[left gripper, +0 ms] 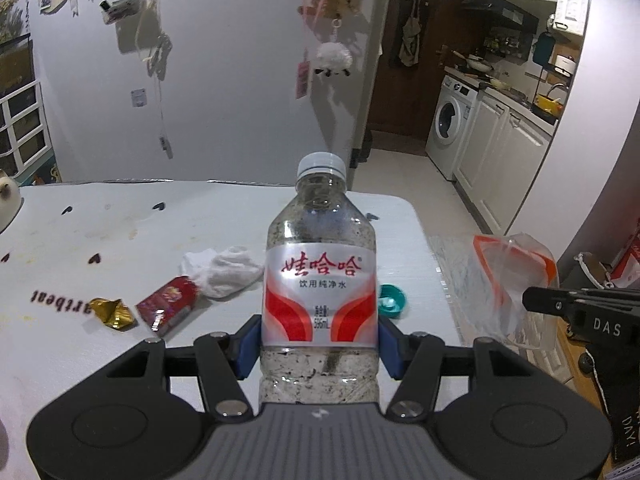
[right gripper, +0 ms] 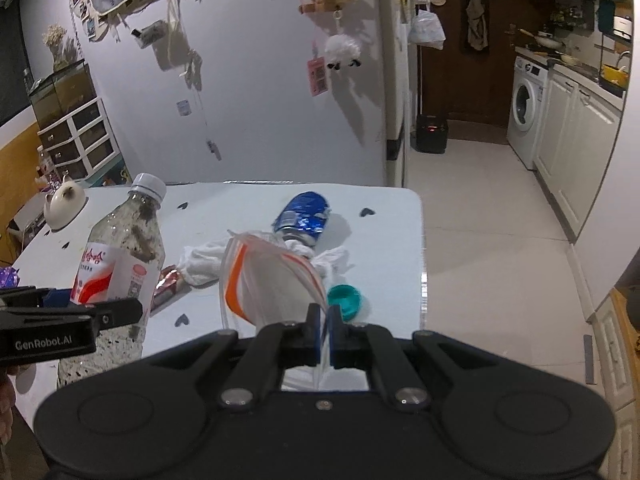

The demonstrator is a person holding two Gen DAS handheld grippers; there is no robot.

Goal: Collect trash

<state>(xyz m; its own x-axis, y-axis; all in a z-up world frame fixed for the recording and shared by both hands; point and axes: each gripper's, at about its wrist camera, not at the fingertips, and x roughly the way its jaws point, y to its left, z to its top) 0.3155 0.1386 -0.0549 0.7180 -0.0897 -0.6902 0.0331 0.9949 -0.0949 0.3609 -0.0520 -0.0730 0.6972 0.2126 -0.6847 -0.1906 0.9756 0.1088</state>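
Currently: left tongs (left gripper: 319, 350) clamped on the water bottle (left gripper: 320, 280) at the lower edge of its label, bottle upright and lifted clear of the desk (left gripper: 100, 216), white cap on. Right tongs (right gripper: 323, 326) pinched narrow on the rim of a clear zip bag (right gripper: 272, 280) with an orange seal strip, mouth hanging open just beside the bottle. Bottle judged light: thin clear plastic, only dirty residue on the walls, no liquid level visible. Likely to dent under hard squeeze and to slip on the glossy label; ribbed zone below the label looks the safer hold. Bag limp and slippery, prone to collapse; mouth needs holding wide. Remaining on the desk: crumpled white tissue (left gripper: 220, 268), red wrapper (left gripper: 168, 304), gold foil (left gripper: 112, 312), teal lid (left gripper: 392, 300), crushed blue can (right gripper: 302, 218) near the far edge. Desk white, smooth, stained, with small heart marks and printed lettering. Beyond: pale wall hung with ornaments, tiled floor, kitchen with washing machine (left gripper: 450, 120) at right. Lighting dim.
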